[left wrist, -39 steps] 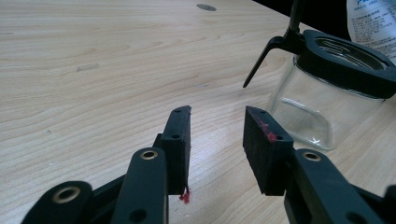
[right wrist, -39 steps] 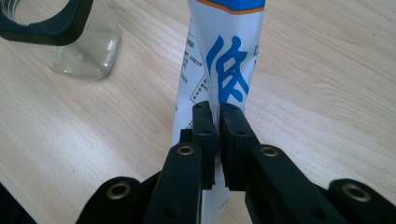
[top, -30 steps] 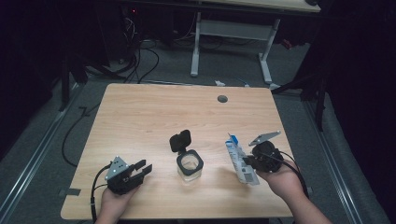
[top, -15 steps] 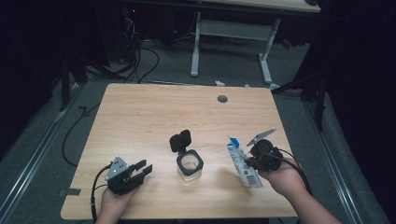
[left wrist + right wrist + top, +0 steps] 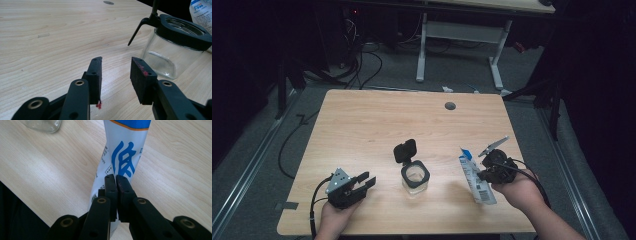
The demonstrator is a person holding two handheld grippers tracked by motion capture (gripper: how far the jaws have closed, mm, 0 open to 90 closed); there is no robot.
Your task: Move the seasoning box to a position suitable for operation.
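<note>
My left claw [image 5: 363, 181] sits near the bench's [image 5: 377, 120] front left corner, jaws apart with nothing between them, same spot as a second ago. Mid-bench by the front edge, the glass jar [image 5: 415, 177] stands with its black lid flipped up. Over by the front right corner, my right claw [image 5: 481, 176] has just been closing and now pinches the white-and-blue packet [image 5: 474, 177]. The right claw view shows blue characters [image 5: 123, 160] on the packet's squeezed film; from above I see its barcode.

A white packet [image 5: 476, 179] with blue print stands pinched and creased, seemingly tilted, right of the open glass jar [image 5: 415, 177].
</note>
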